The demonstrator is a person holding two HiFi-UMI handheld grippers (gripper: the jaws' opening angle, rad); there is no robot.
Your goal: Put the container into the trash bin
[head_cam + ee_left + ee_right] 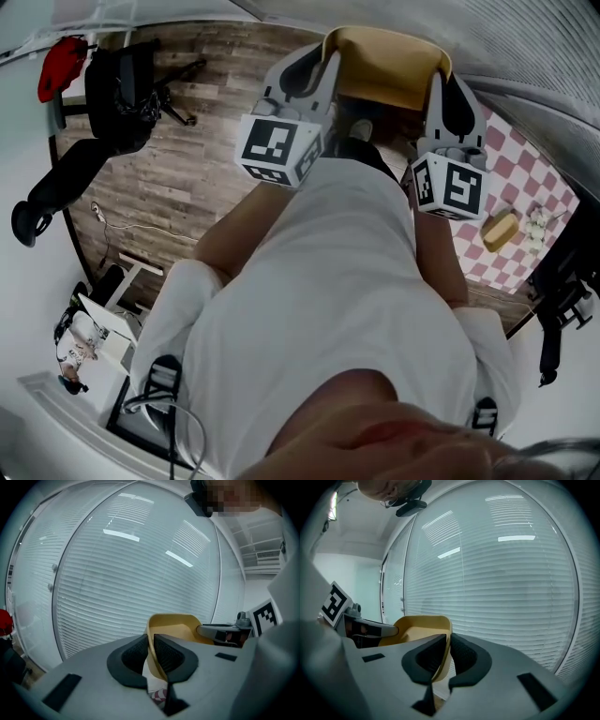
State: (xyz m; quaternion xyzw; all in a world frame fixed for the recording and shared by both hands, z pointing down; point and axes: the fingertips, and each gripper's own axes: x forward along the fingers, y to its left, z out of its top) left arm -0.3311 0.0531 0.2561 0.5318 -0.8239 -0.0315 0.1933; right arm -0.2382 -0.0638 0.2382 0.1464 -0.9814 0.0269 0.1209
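Head view: you've got two grippers up and one container (384,64) between them, at the far edge over the wood floor (187,169). Your left gripper (326,58) pinches the container's left wall, your right gripper (439,82) the right wall. Two marker cubes, one per gripper. Off to the right there's one checkered cloth (525,178) with a single tan block (500,228) on it.

Left gripper view: jaws narrow, both pads clamped on the container's thin wall. One container (174,624), tan, held up in front of the blinds (140,573). Your right gripper (219,631) grips the far side.

Right gripper view: same picture mirrored. Jaws (446,654) narrow, pressed on the container's (419,626) rim, with your left gripper (370,629) across from it on the opposite wall.
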